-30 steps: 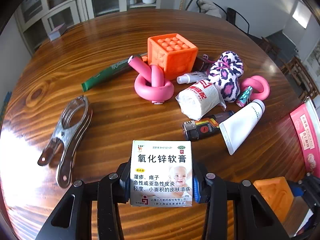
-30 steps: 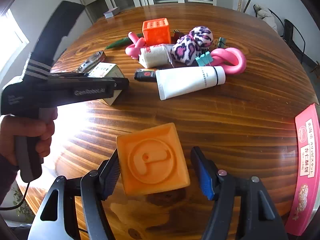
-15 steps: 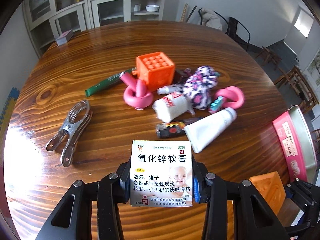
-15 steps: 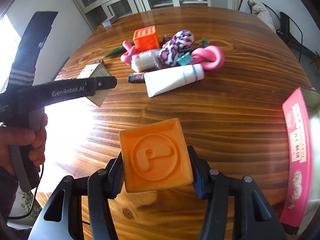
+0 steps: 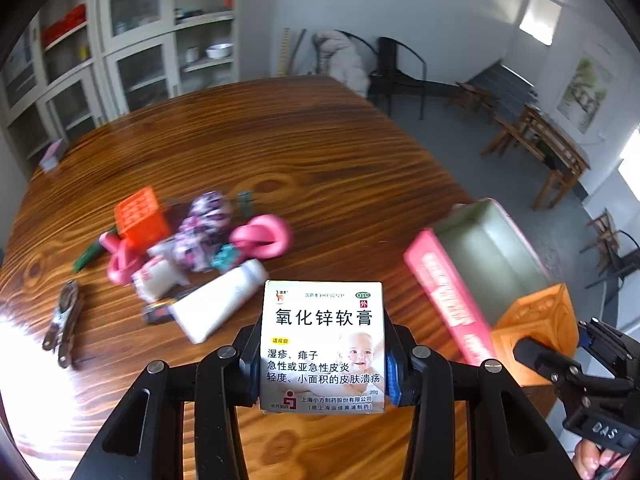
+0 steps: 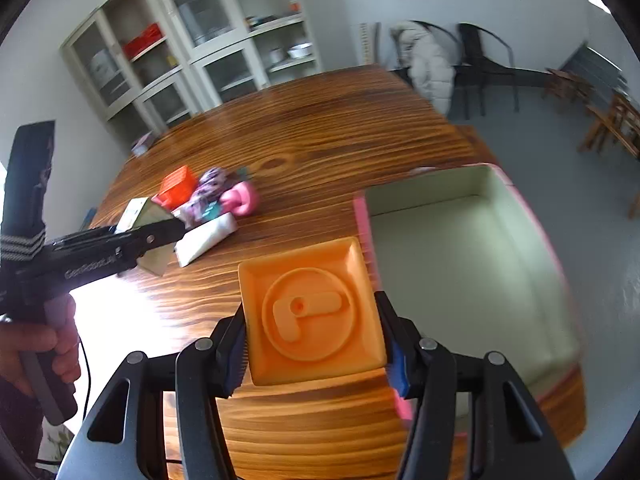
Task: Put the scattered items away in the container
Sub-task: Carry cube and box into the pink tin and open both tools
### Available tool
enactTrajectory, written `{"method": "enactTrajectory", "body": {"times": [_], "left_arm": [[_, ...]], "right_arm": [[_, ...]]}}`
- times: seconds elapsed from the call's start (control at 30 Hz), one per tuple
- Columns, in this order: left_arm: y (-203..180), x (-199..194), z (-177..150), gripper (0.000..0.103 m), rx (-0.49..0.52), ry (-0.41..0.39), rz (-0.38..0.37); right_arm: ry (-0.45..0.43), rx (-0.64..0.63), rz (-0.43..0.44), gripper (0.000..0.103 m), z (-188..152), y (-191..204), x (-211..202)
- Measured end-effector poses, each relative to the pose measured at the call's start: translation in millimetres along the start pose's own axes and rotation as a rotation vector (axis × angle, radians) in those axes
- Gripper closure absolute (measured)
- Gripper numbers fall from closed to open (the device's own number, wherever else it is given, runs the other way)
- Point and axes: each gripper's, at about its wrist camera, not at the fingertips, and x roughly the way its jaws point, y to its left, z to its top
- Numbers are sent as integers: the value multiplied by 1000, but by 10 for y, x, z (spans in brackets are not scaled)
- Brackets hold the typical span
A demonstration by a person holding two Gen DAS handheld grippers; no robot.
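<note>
Both tongs are carrying something now. Right tongs (image 6: 316,354) are pinching the orange block (image 6: 312,312), and their jaws have just been closing onto it, so the pads are now pressing on both of its sides. Left tongs (image 5: 322,364) are pinching the white ointment box (image 5: 323,344), as they were a second ago.

What is changing is the place. A second ago both loads were low over the tabletop (image 5: 280,152), with the pile close in front; now the two hands are swinging toward the pink container (image 6: 472,264), and its pale green inside is coming fully into the right view. The orange block is hanging just beside the container's near wall, not yet over the opening. The ointment box is further back, over the wood.

Behind, the pile is getting smaller in view: the white tube (image 5: 218,304), the pink ring (image 5: 262,236), the spotted plush (image 5: 202,236), the orange cube (image 5: 140,220) and the metal clip (image 5: 64,324) are lying on the wood, blurred.

I judge that the block needs a little more travel over the rim before release, and the box after it.
</note>
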Motion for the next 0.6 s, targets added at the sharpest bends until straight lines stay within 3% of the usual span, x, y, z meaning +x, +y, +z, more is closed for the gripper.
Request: {"method": "enactTrajectory", "body": {"times": [0.27, 0.6], "left_arm": [[-941, 184, 212, 57, 80, 8, -60], [-1579, 606, 498, 57, 118, 9, -77]], "right_arm": [[-13, 68, -87, 43, -43, -837, -224], [3, 22, -92, 43, -14, -1198, -212]]}}
